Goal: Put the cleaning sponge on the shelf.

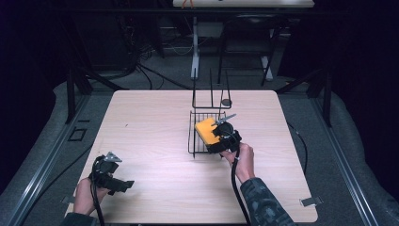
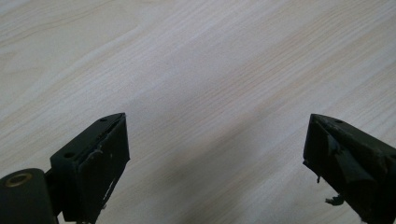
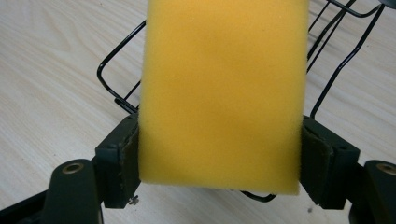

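Observation:
A yellow sponge is clamped between the two black jaws of my right gripper, which is shut on it. The sponge hangs over the near part of a black wire basket standing in the middle of the table. Whether the sponge touches the basket I cannot tell. My left gripper rests low at the table's near left corner, jaws wide open with only bare wood between them.
The light wooden table has free room left of and in front of the basket. The basket's tall wire back rises at its far side. A dark floor with cables and stand legs surrounds the table.

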`<state>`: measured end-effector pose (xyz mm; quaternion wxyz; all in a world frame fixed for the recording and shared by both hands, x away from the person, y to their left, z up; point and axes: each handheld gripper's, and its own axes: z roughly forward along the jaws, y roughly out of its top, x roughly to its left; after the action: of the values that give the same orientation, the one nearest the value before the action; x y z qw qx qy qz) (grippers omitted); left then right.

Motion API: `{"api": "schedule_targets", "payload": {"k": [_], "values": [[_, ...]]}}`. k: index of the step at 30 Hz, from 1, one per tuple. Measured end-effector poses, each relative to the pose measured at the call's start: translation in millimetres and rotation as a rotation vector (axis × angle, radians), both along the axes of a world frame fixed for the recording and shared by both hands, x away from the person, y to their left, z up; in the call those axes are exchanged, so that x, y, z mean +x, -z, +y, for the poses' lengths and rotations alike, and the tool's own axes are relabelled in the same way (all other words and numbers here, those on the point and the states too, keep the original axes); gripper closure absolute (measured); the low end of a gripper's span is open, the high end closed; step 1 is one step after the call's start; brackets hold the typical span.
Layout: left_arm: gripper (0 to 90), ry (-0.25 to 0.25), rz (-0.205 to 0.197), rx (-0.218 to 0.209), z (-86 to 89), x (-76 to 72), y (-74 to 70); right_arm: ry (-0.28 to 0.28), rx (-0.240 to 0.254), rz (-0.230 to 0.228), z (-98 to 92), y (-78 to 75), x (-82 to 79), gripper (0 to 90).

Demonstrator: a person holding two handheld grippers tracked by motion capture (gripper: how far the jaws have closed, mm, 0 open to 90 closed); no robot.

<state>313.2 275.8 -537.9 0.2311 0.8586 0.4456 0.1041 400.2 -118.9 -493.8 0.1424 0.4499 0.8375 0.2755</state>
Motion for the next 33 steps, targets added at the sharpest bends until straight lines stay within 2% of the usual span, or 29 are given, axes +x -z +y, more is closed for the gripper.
{"api": "schedule_targets", "payload": {"k": [12,16,25,28,30,33], "values": [[7.3,0.007,-0.001,0.001,-0.1,0.1,-0.3,0.049,0.015,0.016,1.1,10.8,9.9,25.3],[7.3,0.007,0.002,0.0,-0.6,-0.1,-0.1,0.053,0.006,0.028,3.0,15.4,13.5,25.2],[7.3,0.009,0.001,-0.002,-1.5,0.2,0.4,0.107,0.012,0.053,4.8,22.2,18.4,24.5],[7.3,0.011,0.001,-0.003,-1.5,0.5,0.4,0.128,-0.001,0.067,4.1,24.7,20.2,24.0],[7.4,0.011,0.002,-0.003,-1.5,0.6,0.5,0.127,0.015,0.072,3.1,26.2,20.9,23.5],[7.3,0.01,0.003,-0.003,-1.4,0.7,0.7,0.126,0.004,0.083,4.6,26.3,20.4,22.6]]}}
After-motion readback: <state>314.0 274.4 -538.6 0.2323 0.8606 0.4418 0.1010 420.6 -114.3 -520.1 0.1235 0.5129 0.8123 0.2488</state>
